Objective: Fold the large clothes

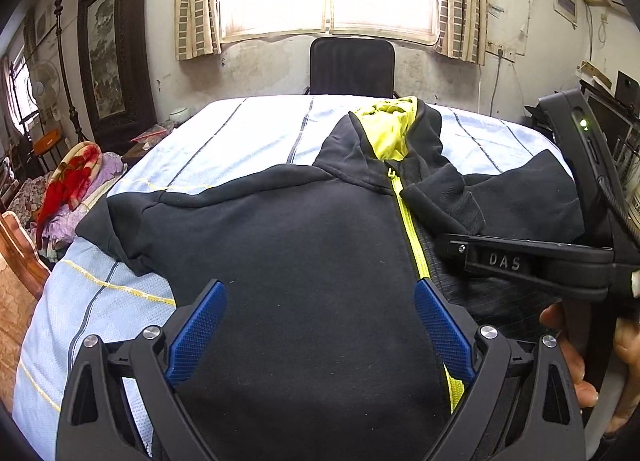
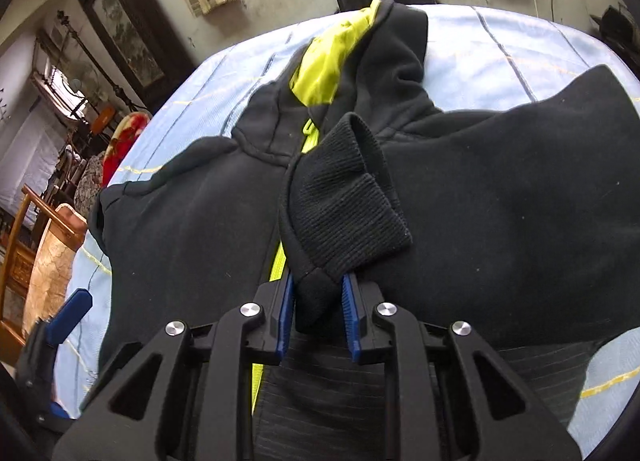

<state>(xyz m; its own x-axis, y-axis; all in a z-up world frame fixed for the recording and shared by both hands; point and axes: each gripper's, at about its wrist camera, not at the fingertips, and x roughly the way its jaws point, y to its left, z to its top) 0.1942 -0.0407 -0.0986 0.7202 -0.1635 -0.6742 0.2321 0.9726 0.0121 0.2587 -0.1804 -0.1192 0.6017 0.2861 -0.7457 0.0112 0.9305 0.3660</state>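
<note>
Lettering "DAS" (image 1: 505, 261) (right tool (image 1: 448, 247)).

- Our left gripper (image 1: 320, 325) has a black frame with triangular cut-outs and round silver screws at the joints.
- Its fingers (image 1: 198, 331) carry blue ribbed pads.
- Our right gripper (image 2: 318, 315) is built alike: black arms, silver screws, blue pads.
- From the left view, its side bears raised letters "DAS", a small green light and a black cable.
- Our hand (image 1: 576, 361) is bare.
</note>
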